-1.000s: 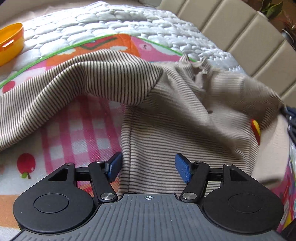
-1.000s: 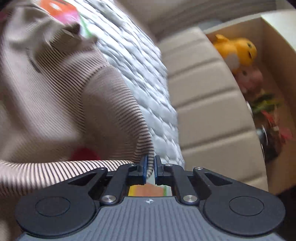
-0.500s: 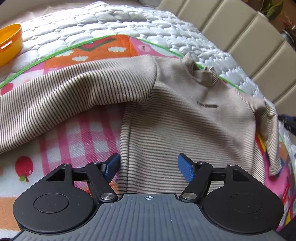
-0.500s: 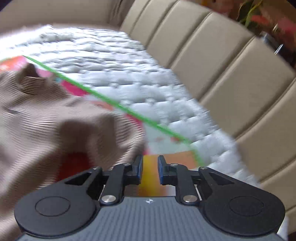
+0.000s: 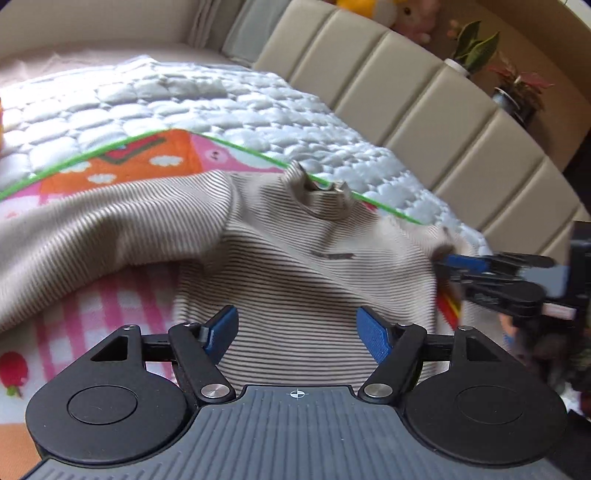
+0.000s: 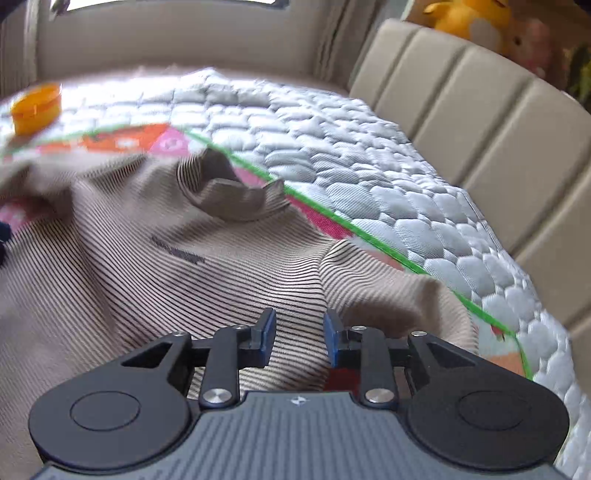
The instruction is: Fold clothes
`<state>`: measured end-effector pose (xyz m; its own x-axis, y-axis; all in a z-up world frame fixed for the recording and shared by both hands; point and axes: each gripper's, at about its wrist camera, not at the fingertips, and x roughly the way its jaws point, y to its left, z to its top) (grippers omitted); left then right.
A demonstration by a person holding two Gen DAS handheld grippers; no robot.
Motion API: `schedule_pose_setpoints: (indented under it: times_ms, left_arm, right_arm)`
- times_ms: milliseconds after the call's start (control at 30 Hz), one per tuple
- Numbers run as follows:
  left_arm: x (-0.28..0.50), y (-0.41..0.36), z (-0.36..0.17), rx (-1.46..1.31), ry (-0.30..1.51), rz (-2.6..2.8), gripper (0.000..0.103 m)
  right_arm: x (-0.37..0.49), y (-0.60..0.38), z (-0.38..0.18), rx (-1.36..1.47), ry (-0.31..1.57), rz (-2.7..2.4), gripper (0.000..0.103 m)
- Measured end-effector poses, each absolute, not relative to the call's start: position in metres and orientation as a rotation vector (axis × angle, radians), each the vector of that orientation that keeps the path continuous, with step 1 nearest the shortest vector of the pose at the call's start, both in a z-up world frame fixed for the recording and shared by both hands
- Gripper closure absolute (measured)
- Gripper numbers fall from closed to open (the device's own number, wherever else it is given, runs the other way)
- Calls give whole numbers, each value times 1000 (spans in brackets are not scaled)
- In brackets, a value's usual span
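A beige striped long-sleeved shirt (image 5: 295, 266) lies front up on a colourful play mat (image 5: 122, 306), with its collar (image 5: 325, 203) at the far side. One sleeve (image 5: 92, 229) stretches out to the left. My left gripper (image 5: 299, 328) hovers open over the shirt's lower body with nothing between its fingers. In the right wrist view the shirt (image 6: 184, 266) fills the foreground, and its other sleeve (image 6: 391, 295) bunches at the right. My right gripper (image 6: 299, 336) stands open just above the cloth beside that sleeve. It also shows as the right gripper (image 5: 448, 267) at the shirt's right shoulder.
The mat lies on a white quilted mattress (image 5: 207, 99). A padded beige headboard (image 5: 424, 96) runs along the right, with potted plants (image 5: 476, 48) and plush toys (image 6: 469, 18) behind it. An orange container (image 6: 37, 107) sits at the far left.
My right gripper has let go of the sleeve, opened and swung round over the shirt's right side. The lifted cloth has dropped flat. My left gripper has stayed open and tilted upward.
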<state>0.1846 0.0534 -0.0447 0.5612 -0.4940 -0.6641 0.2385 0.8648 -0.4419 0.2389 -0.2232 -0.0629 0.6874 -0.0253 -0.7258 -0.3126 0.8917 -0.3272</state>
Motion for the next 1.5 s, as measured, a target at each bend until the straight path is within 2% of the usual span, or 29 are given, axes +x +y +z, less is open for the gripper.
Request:
schedule_pose_setpoints:
  times_ms: [100, 200, 300, 433, 500, 600, 633, 667, 733, 867, 1000, 1033, 1167, 1267, 1333, 1500]
  left_arm:
    - [190, 52, -56, -286, 943, -398, 27]
    - [199, 60, -70, -288, 1019, -327, 33]
    - [202, 65, -67, -331, 1012, -321, 31]
    - [200, 59, -48, -361, 896, -435, 28]
    - [200, 55, -50, -369, 903, -473, 27]
    - [203, 53, -65, -370, 971, -451, 27]
    - [205, 54, -70, -368, 1001, -434, 27]
    - [207, 56, -74, -366, 1030, -415, 28]
    - [210, 59, -80, -366, 1070, -398, 28]
    - [210, 59, -83, -329, 1094, -411, 28]
    - [209, 58, -85, -313, 1091, -430, 24]
    - [209, 59, -85, -317, 1089, -435, 24]
    - [209, 63, -84, -349, 1085, -442, 20]
    - [210, 66, -83, -366, 1083, -443, 17]
    - [210, 67, -81, -369, 1081, -441, 15]
    - [208, 62, -78, -356, 1080, -428, 11]
  right_arm:
    - [269, -235, -86, -500, 852, 52, 77]
    - [272, -237, -67, -403, 786, 68, 79]
    - [266, -218, -38, -284, 716, 234, 79]
    - [296, -180, -41, -179, 724, 335, 73]
    - [316, -161, -49, -143, 741, 360, 72]
    - [346, -132, -62, -89, 766, 398, 66]
    - [356, -123, -67, -95, 782, 406, 67]
    - [365, -115, -72, -119, 803, 412, 79]
    - [386, -101, -80, -168, 818, 394, 94]
    - [421, -85, -89, -199, 822, 310, 95]
    - [413, -84, -90, -241, 777, 300, 94]
    - [404, -90, -84, -219, 760, 310, 93]
    - [345, -147, -46, -43, 764, 383, 71]
    - [291, -210, -26, -12, 820, 379, 61]
    - [257, -253, -20, -39, 870, 344, 56]
    - [181, -325, -23, -220, 953, 231, 55]
